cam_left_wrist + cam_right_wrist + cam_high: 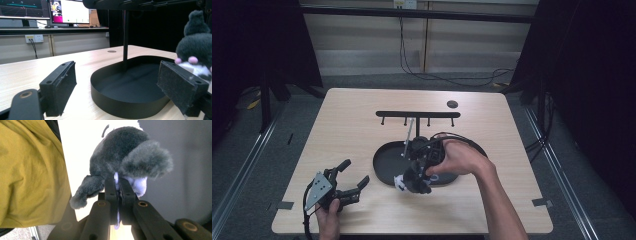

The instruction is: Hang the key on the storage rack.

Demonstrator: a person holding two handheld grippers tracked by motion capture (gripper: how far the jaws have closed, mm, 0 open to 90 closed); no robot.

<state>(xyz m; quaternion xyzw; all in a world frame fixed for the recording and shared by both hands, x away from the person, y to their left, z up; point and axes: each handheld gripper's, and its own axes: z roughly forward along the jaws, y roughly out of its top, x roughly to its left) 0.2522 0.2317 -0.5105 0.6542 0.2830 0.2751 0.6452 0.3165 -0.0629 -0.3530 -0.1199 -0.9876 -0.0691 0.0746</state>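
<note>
while the pale wooden table (362,107) lies mostly bare under the high view, work is gathered at its middle, where a black oval tray (384,165) serves as the foot of a rack: a thin post (125,37) rises from the tray floor and a black crossbar (417,114) with short pegs is carried at its top. a small dark disc (452,104) is seen near the far edge, well apart from everything else.

a grey and white plush toy (404,181) is held over the near rim of the tray by the right gripper (424,159), whose jaws are pinched tight on a pale loop or tag at the toy's top, as the right gripper view (117,178) shows; the toy is judged to be gripped there so that the loop can be slipped over a peg. the toy hangs clear of the tray floor, its pink-eared head (197,53) seen level with the tray wall.

the left gripper (349,177) is kept at the near left of the table, its jaws spread wide and nothing between the pads (61,87); it appears to be parked aside so the lift is left unobstructed.

open room is seen above the tray and in front of the crossbar, while the post stands just beyond the right gripper and is the edge most likely to be brushed.
</note>
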